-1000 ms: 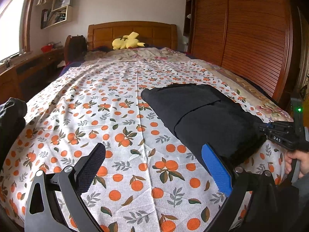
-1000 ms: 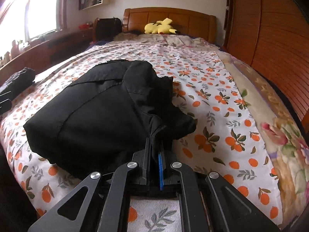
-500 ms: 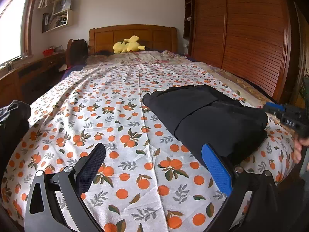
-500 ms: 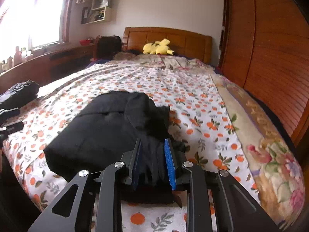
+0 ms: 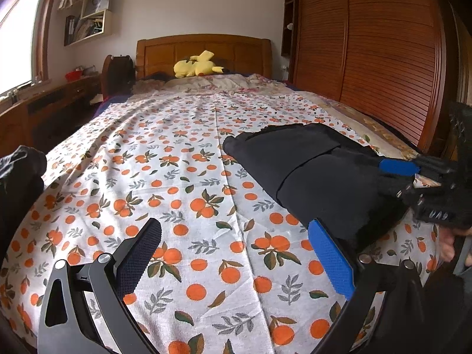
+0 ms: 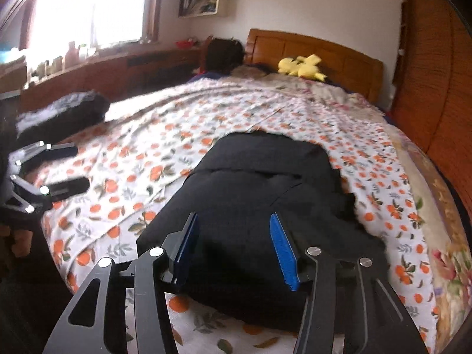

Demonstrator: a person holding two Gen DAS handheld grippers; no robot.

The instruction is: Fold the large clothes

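A black garment [image 6: 259, 206] lay folded into a thick bundle on the bed [image 5: 183, 177], on the orange-print sheet [image 5: 206, 265], near the foot edge and toward the side of the bed that runs along the slatted wooden wardrobe [image 5: 383, 44]. Its upper layer ended in a straight fold line across the middle of the bundle.

The right gripper [image 6: 234, 242] hung over the near end of the garment with its fingers spread apart and nothing between them; its blue pads [image 6: 283, 250] faced each other above the black cloth. Whether the tips touched the cloth could not be told. The left gripper [image 5: 236, 262] was over bare sheet near the foot edge, fingers wide apart and holding nothing, its right pad just beside the near corner of the garment.

A second dark heap of clothing [image 6: 62, 115] sat at the opposite side edge of the bed, well apart from the folded garment. At the head end a yellow plush toy [image 5: 196, 65] rested against the wooden headboard [image 5: 203, 50], on rumpled bedding. A wall shelf [image 5: 88, 17] hung above a long wooden counter [image 5: 50, 103] under the window [image 6: 85, 8].
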